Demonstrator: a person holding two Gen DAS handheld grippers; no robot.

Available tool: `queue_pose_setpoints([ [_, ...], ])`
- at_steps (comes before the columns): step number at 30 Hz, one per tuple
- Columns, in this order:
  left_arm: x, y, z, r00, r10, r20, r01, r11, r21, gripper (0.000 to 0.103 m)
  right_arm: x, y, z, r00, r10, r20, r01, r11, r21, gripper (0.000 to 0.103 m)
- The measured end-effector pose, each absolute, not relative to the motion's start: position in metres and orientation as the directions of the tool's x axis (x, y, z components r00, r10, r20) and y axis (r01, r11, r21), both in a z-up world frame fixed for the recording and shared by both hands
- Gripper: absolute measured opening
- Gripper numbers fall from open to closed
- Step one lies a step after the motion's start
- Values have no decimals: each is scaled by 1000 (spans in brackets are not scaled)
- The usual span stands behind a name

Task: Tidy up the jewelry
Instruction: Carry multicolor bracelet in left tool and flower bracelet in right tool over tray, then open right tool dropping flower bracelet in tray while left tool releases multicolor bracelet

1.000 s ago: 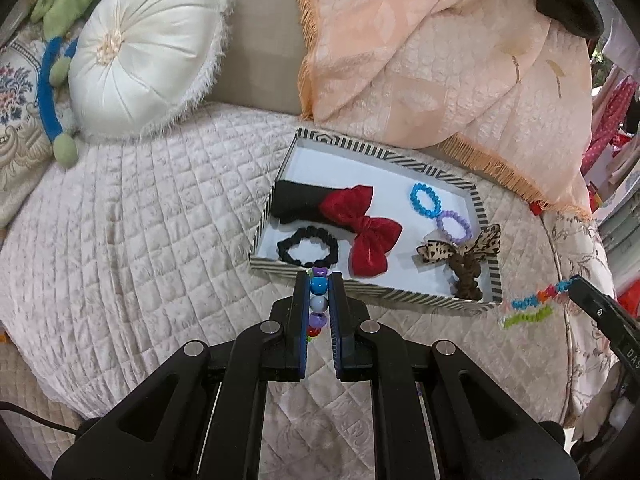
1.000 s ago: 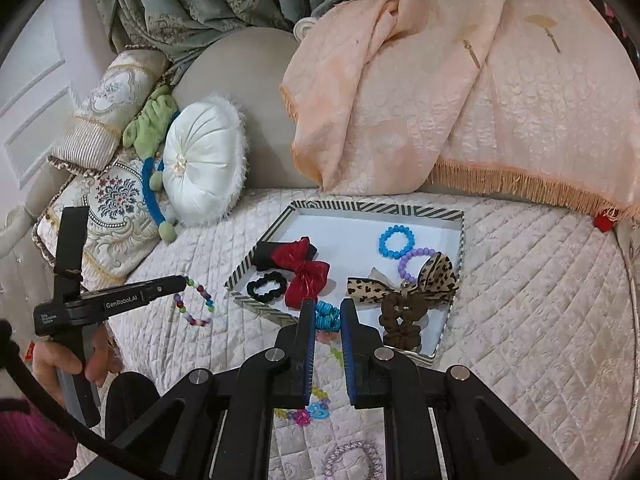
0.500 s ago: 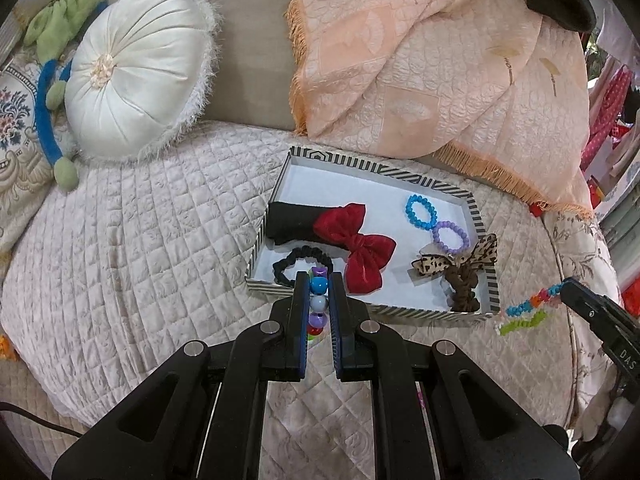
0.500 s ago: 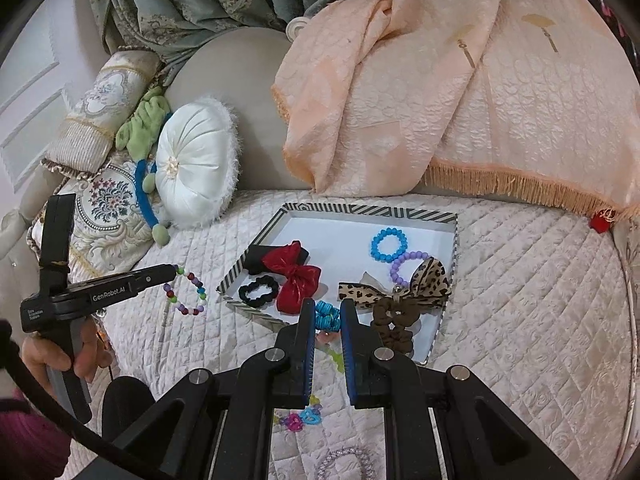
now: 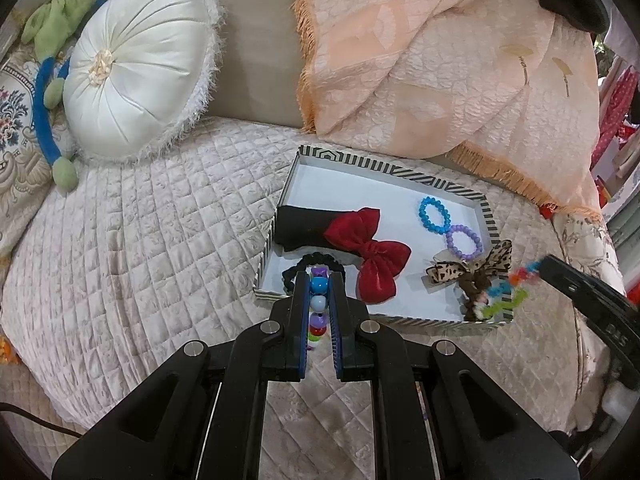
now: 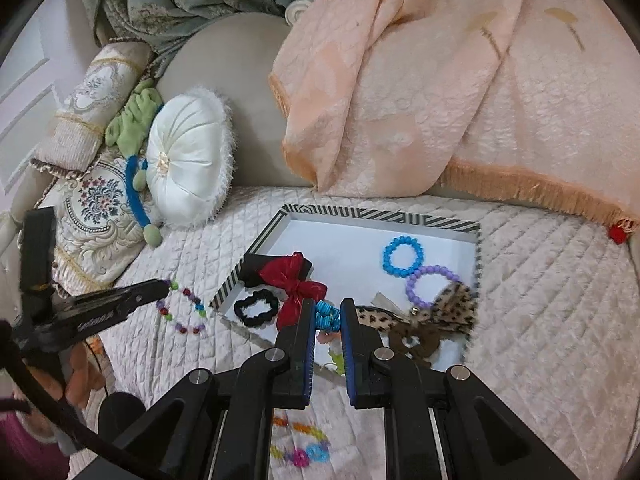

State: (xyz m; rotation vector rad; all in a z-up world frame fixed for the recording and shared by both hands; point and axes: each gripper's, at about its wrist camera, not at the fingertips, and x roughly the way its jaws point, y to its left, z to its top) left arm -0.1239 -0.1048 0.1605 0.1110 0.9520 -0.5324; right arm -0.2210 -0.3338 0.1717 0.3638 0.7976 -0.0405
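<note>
1. Two hand-held grippers work over a quilted bedspread (image 5: 132,240); each carries a string of beads.
2. Left gripper (image 5: 319,280): fingers pressed together on a multicoloured bead bracelet (image 6: 186,308), which hangs just outside the near-left corner of the striped tray (image 5: 376,168).
3. Right gripper (image 6: 327,316): fingers clamped on a bright flower-bead chain (image 6: 328,318); its loose end (image 5: 506,290) dangles over the tray's near-right corner.
4. Tray contents: red bow (image 5: 370,252) on a black band, black scrunchie (image 6: 257,307) at the near-left corner, blue bracelet (image 5: 433,215) touching a purple bracelet (image 5: 464,241), leopard bow (image 5: 472,268) with a brown scrunchie beneath it.
5. Surroundings: white round cushion (image 5: 138,76) to the left, peach fringed throw (image 5: 440,64) behind the tray.
</note>
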Motion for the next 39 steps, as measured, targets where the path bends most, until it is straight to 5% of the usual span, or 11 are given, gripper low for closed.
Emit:
queue_pose_setpoints([
  [19, -65, -139, 167, 480, -354, -803, 482, 871, -96, 8, -186, -337, 70, 509, 150, -848, 259, 913, 317, 11],
  [30, -12, -233, 137, 377, -436, -817, 536, 822, -191, 8, -203, -342, 73, 541, 215, -813, 250, 882, 399, 25],
  [39, 36, -242, 79, 381, -322, -867, 477, 871, -115, 8, -211, -335, 93, 583, 258, -770, 183, 882, 434, 30],
])
